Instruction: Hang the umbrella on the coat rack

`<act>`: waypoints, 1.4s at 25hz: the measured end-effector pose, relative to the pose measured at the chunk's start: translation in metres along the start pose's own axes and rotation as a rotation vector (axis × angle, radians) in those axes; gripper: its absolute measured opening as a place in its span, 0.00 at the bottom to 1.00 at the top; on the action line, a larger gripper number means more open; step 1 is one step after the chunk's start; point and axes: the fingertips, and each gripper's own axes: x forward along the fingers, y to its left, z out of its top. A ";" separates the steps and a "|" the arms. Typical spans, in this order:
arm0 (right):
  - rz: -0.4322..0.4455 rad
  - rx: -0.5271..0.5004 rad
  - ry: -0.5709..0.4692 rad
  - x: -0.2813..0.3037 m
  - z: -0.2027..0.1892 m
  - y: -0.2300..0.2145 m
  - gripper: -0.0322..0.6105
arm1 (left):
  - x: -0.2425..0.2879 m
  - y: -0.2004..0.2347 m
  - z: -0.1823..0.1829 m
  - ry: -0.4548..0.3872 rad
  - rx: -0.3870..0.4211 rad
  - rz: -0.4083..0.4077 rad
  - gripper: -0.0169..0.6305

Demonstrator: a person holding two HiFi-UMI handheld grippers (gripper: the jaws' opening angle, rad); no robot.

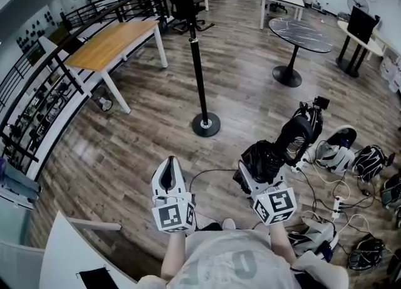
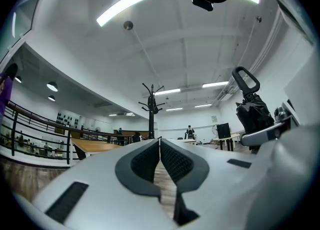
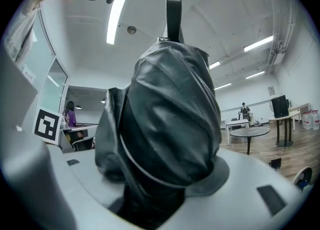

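Observation:
The folded black umbrella (image 1: 283, 147) sticks out ahead of my right gripper (image 1: 262, 170), which is shut on its bundled canopy; the looped handle (image 1: 315, 107) points away from me. In the right gripper view the umbrella (image 3: 167, 124) fills the middle and hides the jaws, with its handle (image 3: 173, 17) upright. The black coat rack (image 1: 198, 62) stands on a round base (image 1: 206, 125) ahead, between the two grippers. My left gripper (image 1: 168, 180) is shut and holds nothing. In the left gripper view the coat rack (image 2: 151, 108) is straight ahead beyond the left gripper (image 2: 160, 143), and the umbrella (image 2: 253, 112) is at the right.
A wooden table (image 1: 116, 42) stands at the far left beside a black railing (image 1: 44, 87). A round dark table (image 1: 301, 34) is at the far right. Bags and cables (image 1: 351, 156) lie on the floor to the right. A white panel (image 1: 69, 253) is at the near left.

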 end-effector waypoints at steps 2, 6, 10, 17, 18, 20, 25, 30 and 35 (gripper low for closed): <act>0.006 0.008 0.006 -0.001 -0.006 -0.005 0.50 | -0.001 -0.005 -0.005 0.002 0.001 0.007 0.07; 0.030 0.058 0.025 -0.004 -0.014 -0.011 0.50 | -0.002 -0.012 -0.010 0.012 -0.016 0.022 0.07; 0.071 0.075 0.009 -0.007 -0.013 -0.013 0.50 | 0.005 -0.017 -0.013 0.013 -0.010 0.020 0.07; 0.077 0.077 0.012 0.002 -0.014 -0.032 0.50 | 0.031 -0.032 -0.011 -0.008 -0.011 0.001 0.07; 0.082 0.077 0.007 0.005 -0.013 -0.033 0.50 | 0.035 -0.032 -0.011 -0.011 -0.010 0.000 0.07; 0.090 0.074 -0.001 0.012 -0.011 -0.035 0.50 | 0.043 -0.032 -0.012 -0.019 -0.012 -0.003 0.07; 0.114 0.055 -0.010 0.031 -0.005 -0.042 0.50 | 0.067 -0.032 -0.013 -0.042 -0.030 -0.010 0.07; 0.120 0.038 -0.009 0.062 -0.003 -0.053 0.50 | 0.101 -0.032 -0.019 -0.052 -0.045 -0.031 0.07; 0.129 0.050 -0.026 0.106 0.007 -0.062 0.50 | 0.144 -0.021 -0.019 -0.066 -0.042 -0.056 0.07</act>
